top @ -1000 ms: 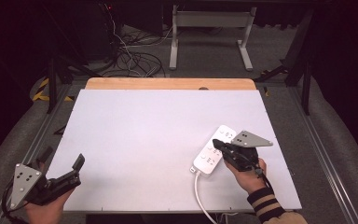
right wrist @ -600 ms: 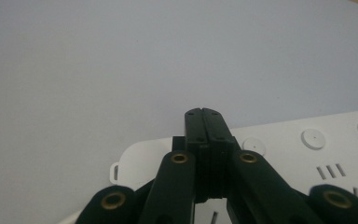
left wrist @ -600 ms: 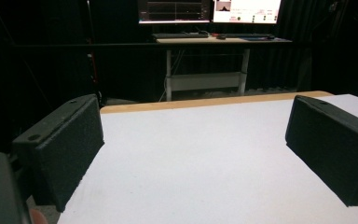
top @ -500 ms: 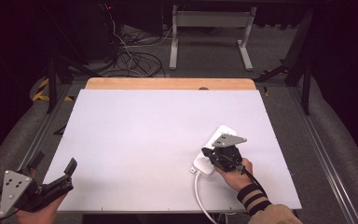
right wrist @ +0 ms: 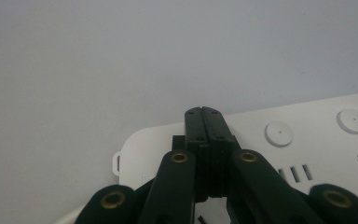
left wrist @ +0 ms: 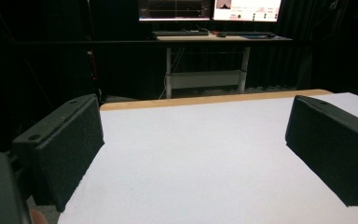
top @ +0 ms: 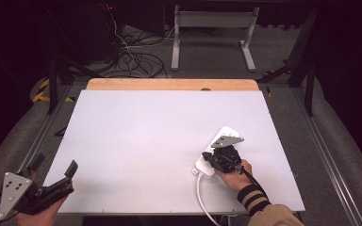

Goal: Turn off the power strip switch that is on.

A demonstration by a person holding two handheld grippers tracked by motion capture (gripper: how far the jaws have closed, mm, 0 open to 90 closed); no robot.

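Note:
A white power strip (top: 226,132) lies on the right half of the white table top (top: 151,136), its cable (top: 201,195) running off the front edge. My right gripper (top: 207,158) hovers over the strip's cable end, held by a hand in a striped cuff. In the right gripper view the gripper (right wrist: 202,112) is shut with nothing between its jaws, its tip over the edge of the power strip (right wrist: 307,135), near round buttons and socket slots. My left gripper (top: 54,165) stands open at the front left corner; the left gripper view shows bare table between the jaws of this gripper (left wrist: 196,140).
A wooden strip (top: 169,84) borders the table's far edge. Beyond it are a desk frame (top: 212,28) and loose cables (top: 132,61) on the floor. Metal rails run along both sides of the table.
My right gripper has shifted left and toward the front along the power strip, to its cable end. My left gripper has drawn back toward the front left corner.

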